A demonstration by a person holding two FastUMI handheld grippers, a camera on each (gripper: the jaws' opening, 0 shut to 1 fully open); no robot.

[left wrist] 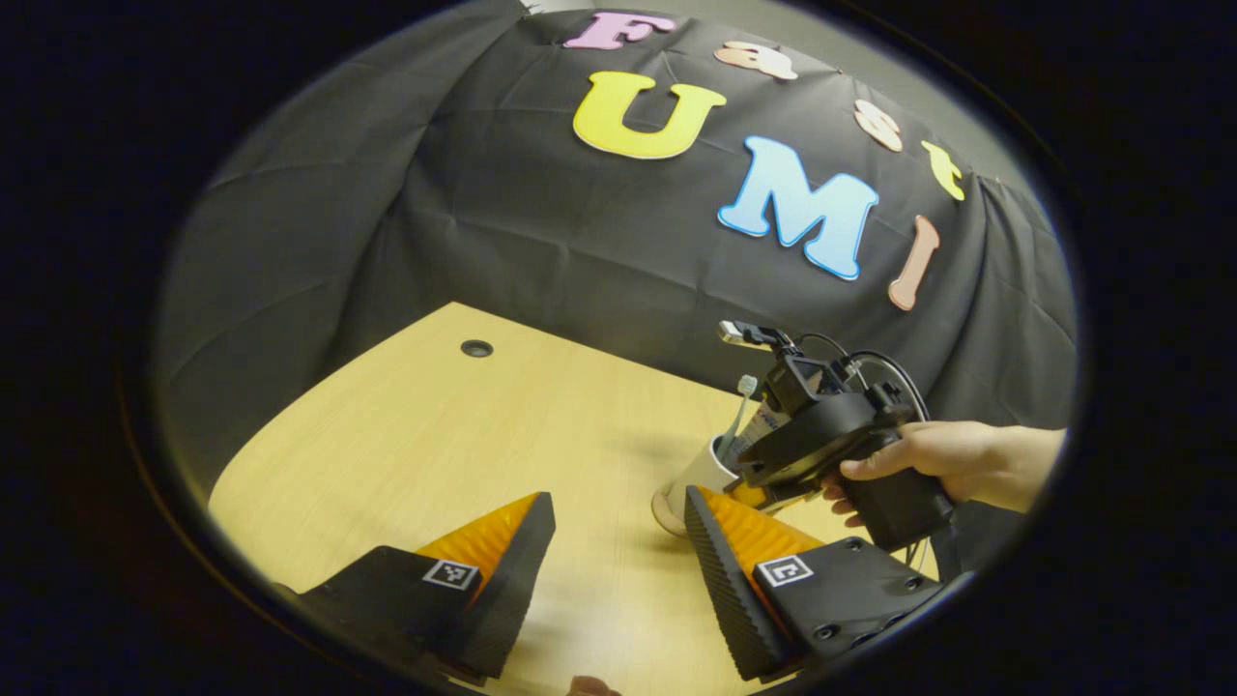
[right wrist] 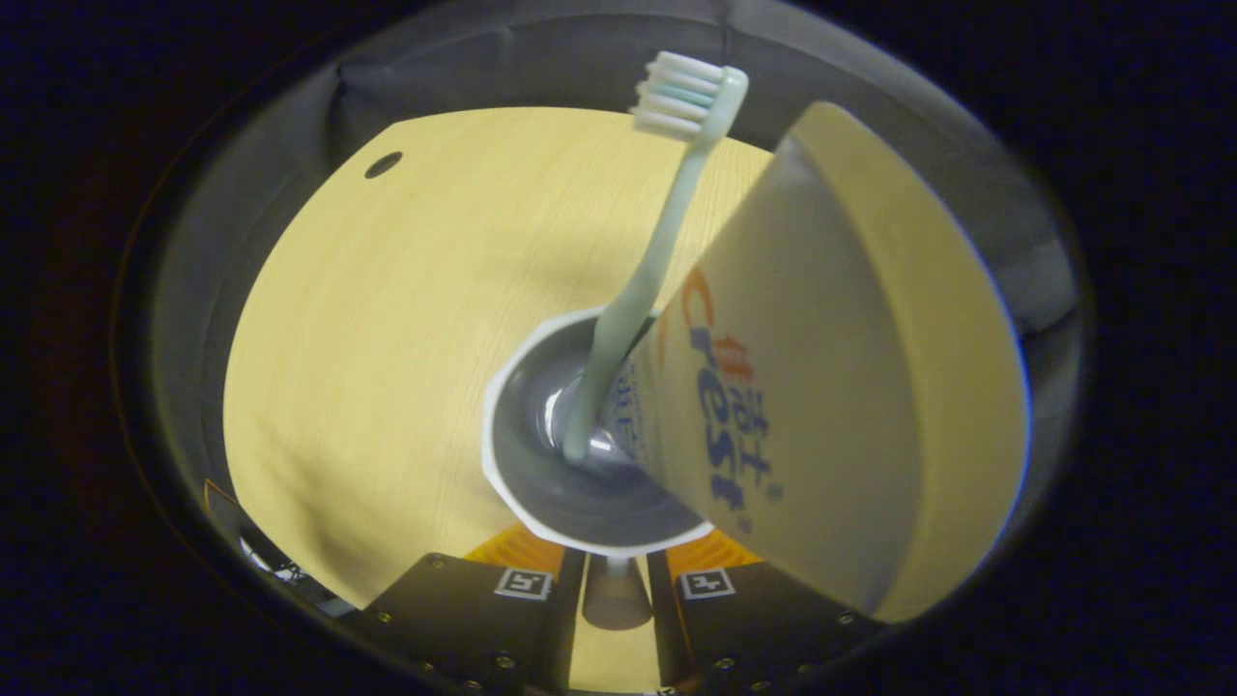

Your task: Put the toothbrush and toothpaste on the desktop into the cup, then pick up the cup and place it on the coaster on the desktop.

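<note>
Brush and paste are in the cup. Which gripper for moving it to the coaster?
Right. Its fingers close on the cup's handle, toothbrush and toothpaste inside the cup. Left gripper hangs open, beside the cup.

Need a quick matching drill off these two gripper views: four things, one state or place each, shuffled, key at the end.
Things:
1. toothbrush
2. toothpaste
3. left gripper
4. cup

States:
A. fingers spread wide, nothing between them
B. stands in the cup, bristles up
C. white, its handle between the right gripper's fingers
D. fat tube leaning out over the cup's rim

Pairs: 1-B, 2-D, 3-A, 4-C
</note>
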